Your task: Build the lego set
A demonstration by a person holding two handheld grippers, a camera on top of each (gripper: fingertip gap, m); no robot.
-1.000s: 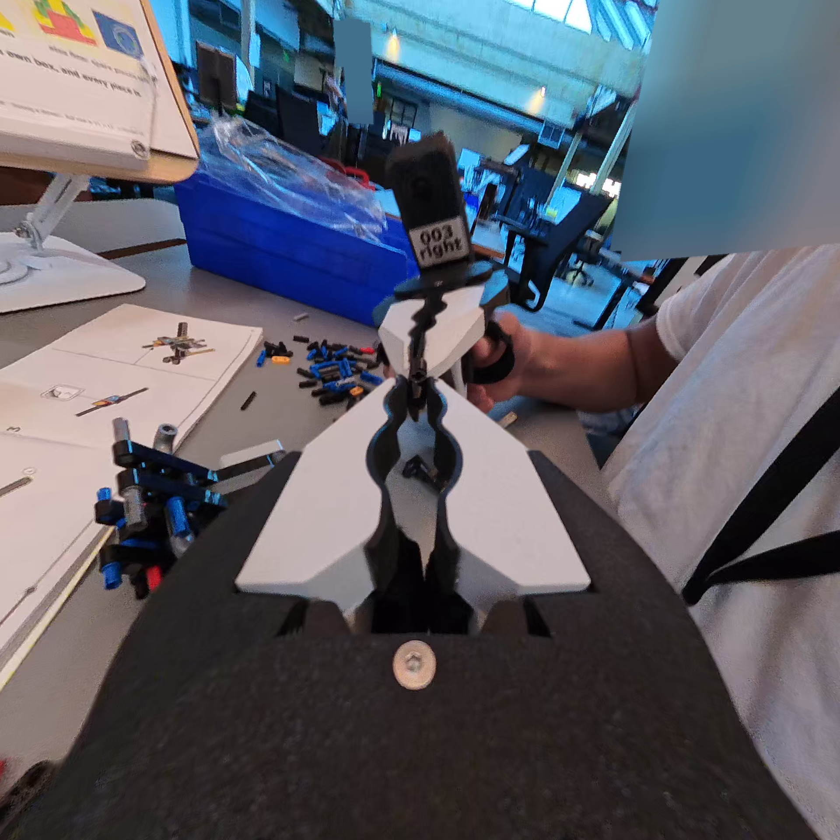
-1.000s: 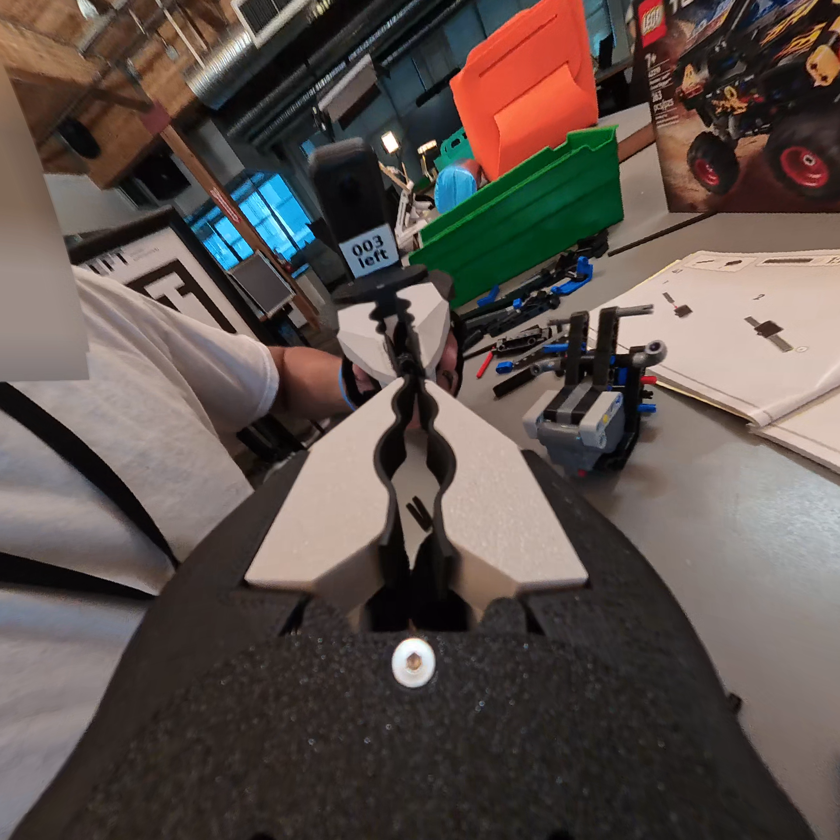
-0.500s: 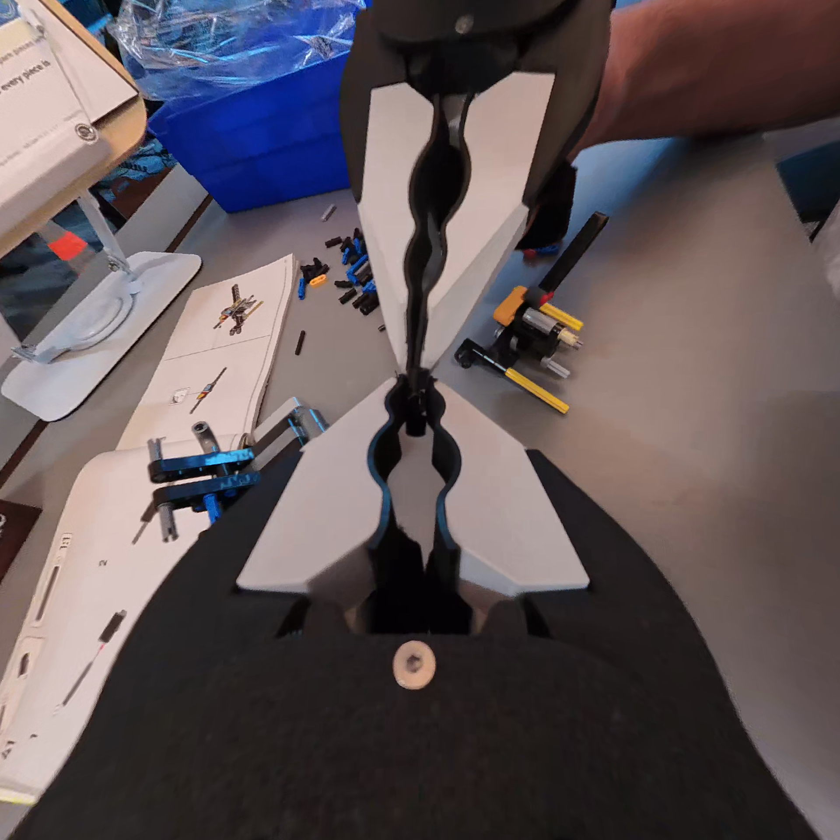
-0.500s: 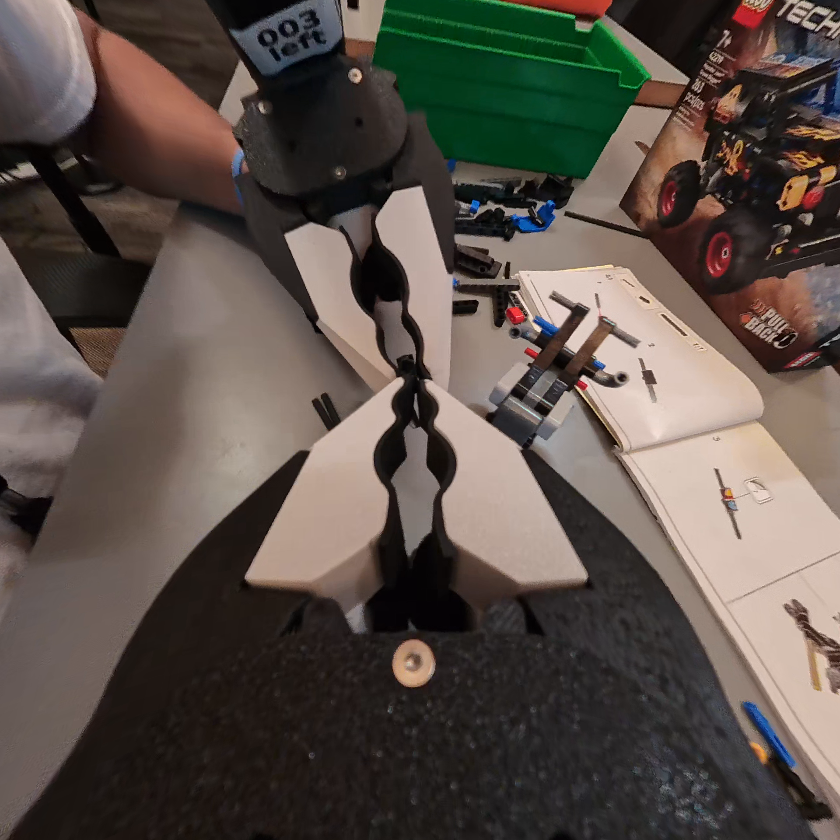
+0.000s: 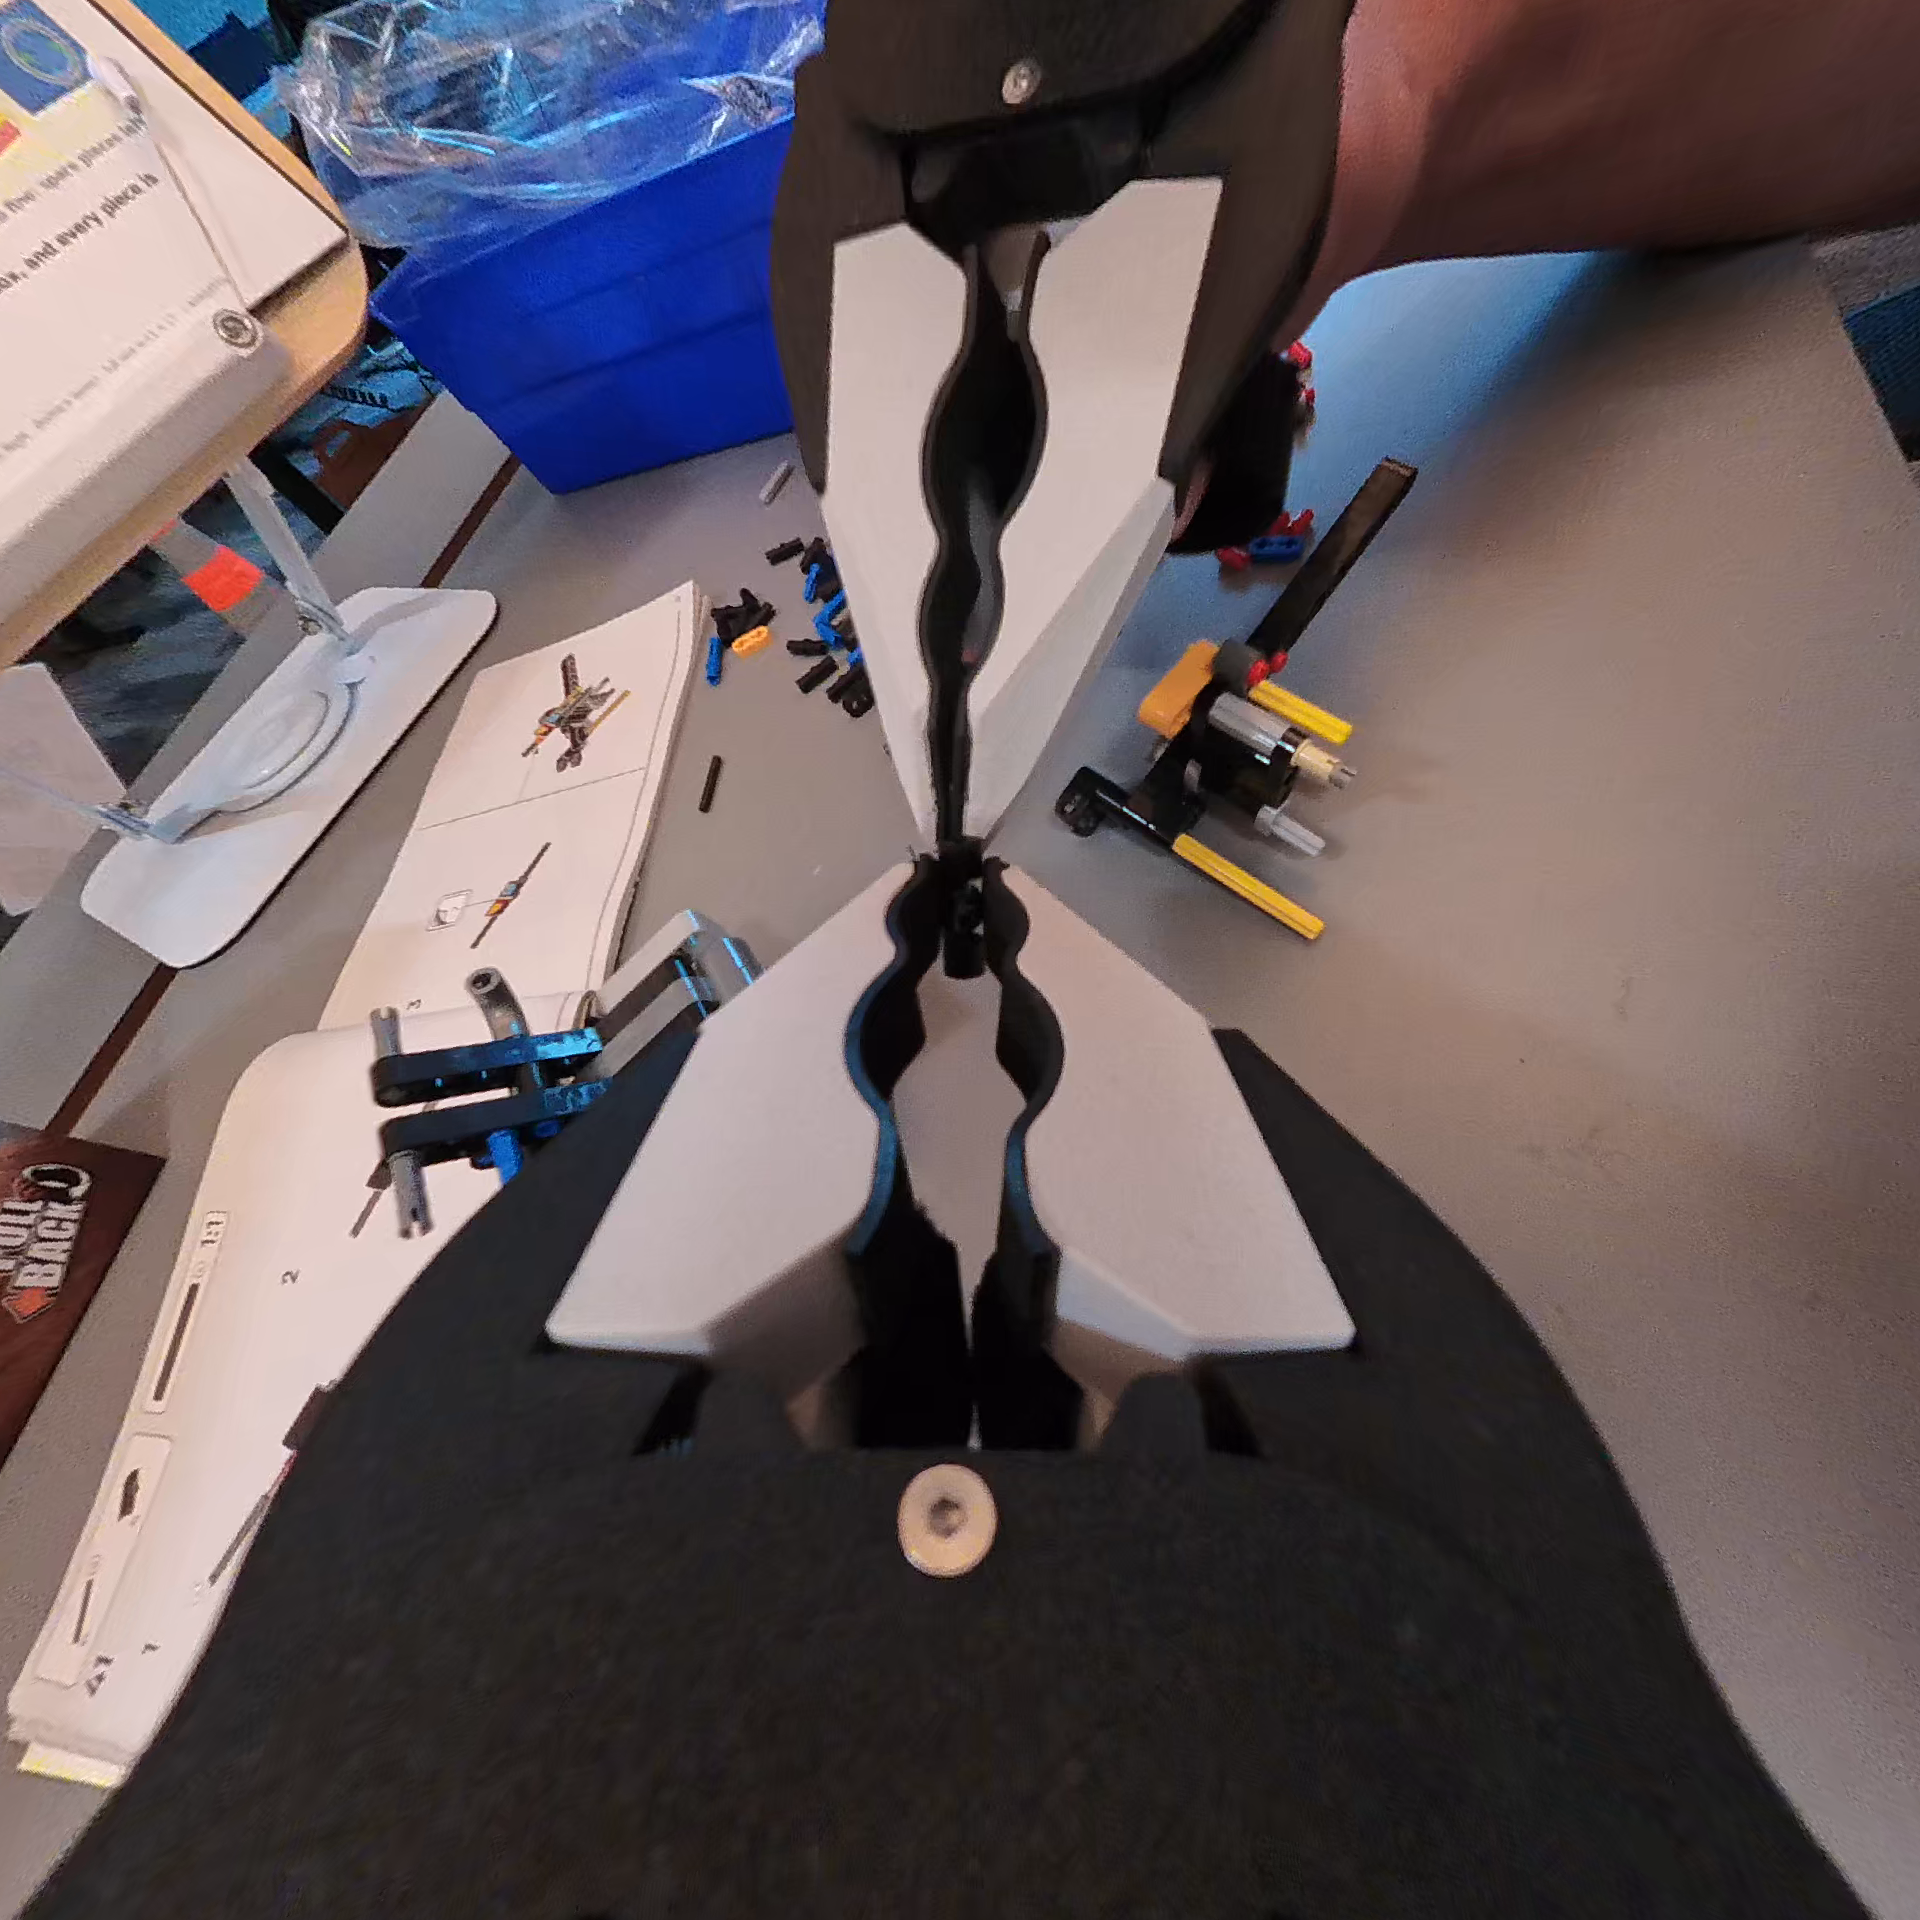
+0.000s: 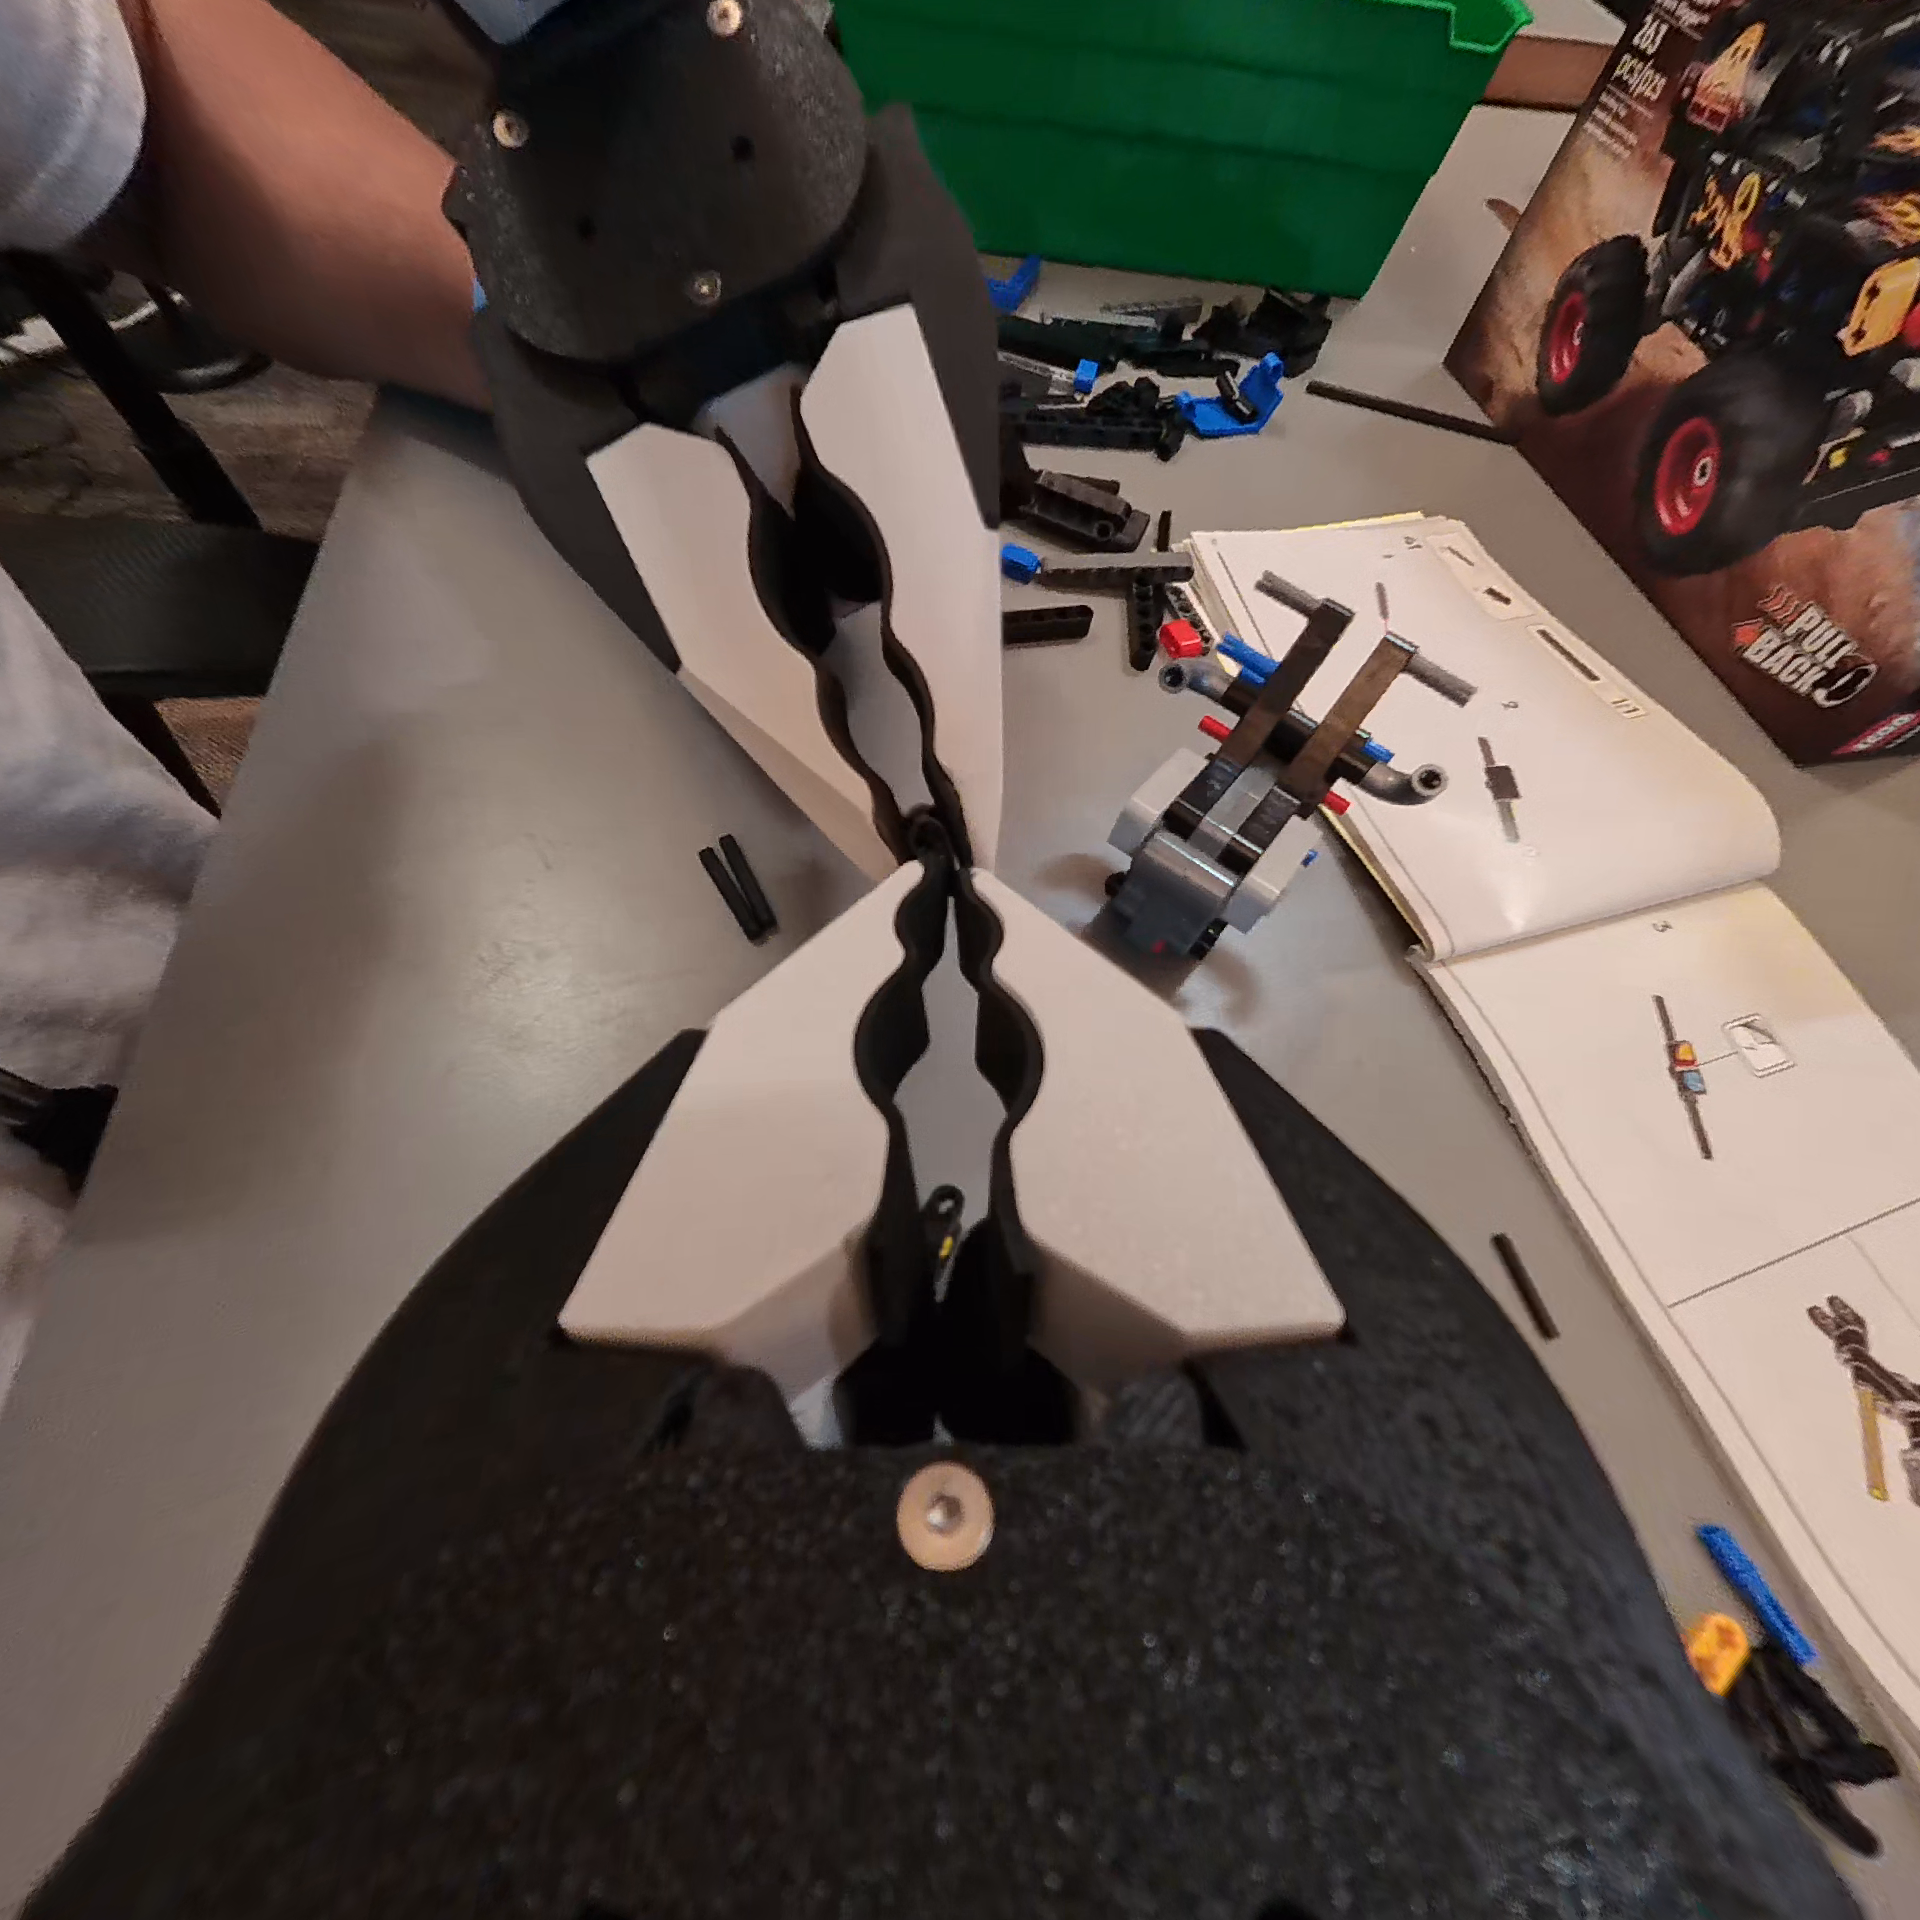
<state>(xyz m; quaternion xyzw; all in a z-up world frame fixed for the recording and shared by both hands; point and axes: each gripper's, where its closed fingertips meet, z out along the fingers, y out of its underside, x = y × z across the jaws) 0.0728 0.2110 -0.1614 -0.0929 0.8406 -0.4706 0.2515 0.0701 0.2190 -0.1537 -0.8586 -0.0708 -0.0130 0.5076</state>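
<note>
My left gripper [image 5: 956, 883] and my right gripper [image 6: 943, 878] meet tip to tip above the grey table. Both are shut on a small black lego piece [image 5: 962, 920] pinched where the tips touch; it also shows in the right wrist view [image 6: 923, 831]. The right gripper [image 5: 951, 821] comes down from above in the left wrist view, and the left gripper [image 6: 920, 821] does so in the right wrist view. A grey and black assembly with blue pins [image 6: 1226, 831] stands on the table beside the tips; it also shows in the left wrist view [image 5: 520, 1081].
A yellow and black assembly [image 5: 1226, 758] lies to the right. An open instruction booklet [image 6: 1558, 727], the set's box [image 6: 1745, 364], a green bin [image 6: 1174, 135], a blue bin [image 5: 603, 343], a white stand [image 5: 260, 748] and loose pieces [image 5: 810, 634] ring the table. Two black pins [image 6: 738, 883] lie near.
Both grippers have tilted from level down toward the table and drawn close. Their tips now touch on the small black piece, and both stay shut.
</note>
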